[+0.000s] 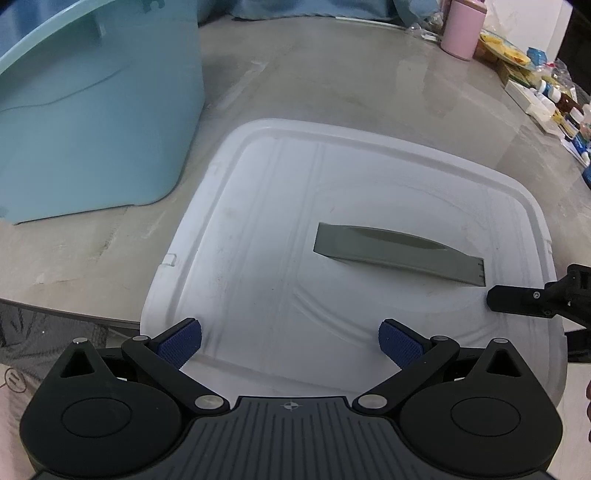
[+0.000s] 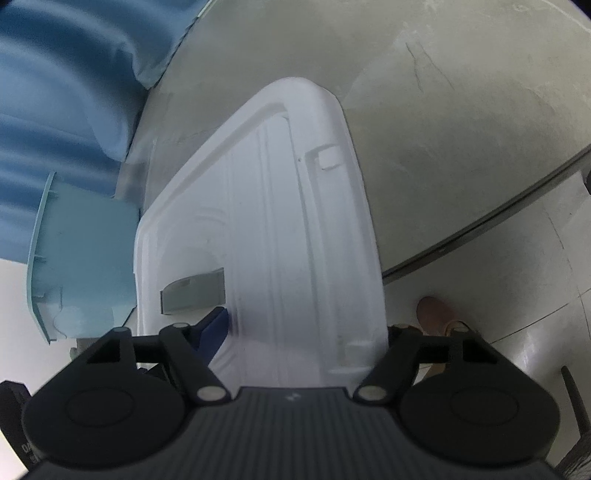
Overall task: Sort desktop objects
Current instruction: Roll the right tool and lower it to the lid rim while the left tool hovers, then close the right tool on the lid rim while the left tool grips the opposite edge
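Note:
A white plastic lid [image 1: 280, 229] with a grey handle [image 1: 399, 254] lies on the grey table. My left gripper [image 1: 290, 341] is open just above the lid's near edge, touching nothing. My right gripper [image 2: 303, 328] is wide open and straddles one edge of the lid [image 2: 295, 229]; its left blue pad [image 2: 216, 332] rests on the lid's top by the grey handle [image 2: 194, 291], its right finger is hidden below the rim. One black finger of it [image 1: 524, 297] also shows in the left wrist view. A light blue storage bin [image 1: 92, 107] stands beside the lid.
A pink cup [image 1: 461, 29] and several small bottles and boxes [image 1: 546, 99] crowd the table's far right. The table's front edge [image 1: 66, 314] runs at the lower left. A shoe [image 2: 436, 314] and floor show below the table edge [image 2: 498, 218].

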Demonstrator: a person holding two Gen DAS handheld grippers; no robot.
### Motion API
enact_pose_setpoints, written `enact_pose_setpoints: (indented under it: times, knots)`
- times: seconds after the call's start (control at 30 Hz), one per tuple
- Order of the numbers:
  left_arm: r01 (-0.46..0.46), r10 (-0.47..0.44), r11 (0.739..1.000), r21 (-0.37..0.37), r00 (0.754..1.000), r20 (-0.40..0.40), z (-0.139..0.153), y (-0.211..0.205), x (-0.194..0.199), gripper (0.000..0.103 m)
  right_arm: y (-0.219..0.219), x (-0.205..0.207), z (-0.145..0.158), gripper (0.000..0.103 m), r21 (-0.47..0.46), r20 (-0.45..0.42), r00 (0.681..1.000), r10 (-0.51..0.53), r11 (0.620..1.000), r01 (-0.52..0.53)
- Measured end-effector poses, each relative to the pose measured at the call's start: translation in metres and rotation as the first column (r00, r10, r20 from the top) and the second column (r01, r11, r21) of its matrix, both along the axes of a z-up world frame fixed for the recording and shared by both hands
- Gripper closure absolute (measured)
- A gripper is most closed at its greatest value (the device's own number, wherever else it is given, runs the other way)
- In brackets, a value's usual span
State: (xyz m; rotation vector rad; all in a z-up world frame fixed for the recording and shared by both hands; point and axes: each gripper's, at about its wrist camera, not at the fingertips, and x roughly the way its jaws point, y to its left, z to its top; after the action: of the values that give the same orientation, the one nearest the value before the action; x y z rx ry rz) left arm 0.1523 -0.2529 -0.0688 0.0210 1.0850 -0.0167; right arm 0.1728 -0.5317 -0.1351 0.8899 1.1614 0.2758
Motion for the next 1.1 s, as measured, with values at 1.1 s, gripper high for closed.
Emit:
enact_pose_setpoints:
  times: [1.1]
  knots:
    - [-0.114, 0.104, 0.961, -0.251, 0.993, -0.053, -0.024, 0.128, 0.006, 0.000, 0.003, 0.025, 0.011, 0.047, 0.044, 0.006, 0.960, 0.279, 0.959, -0.279]
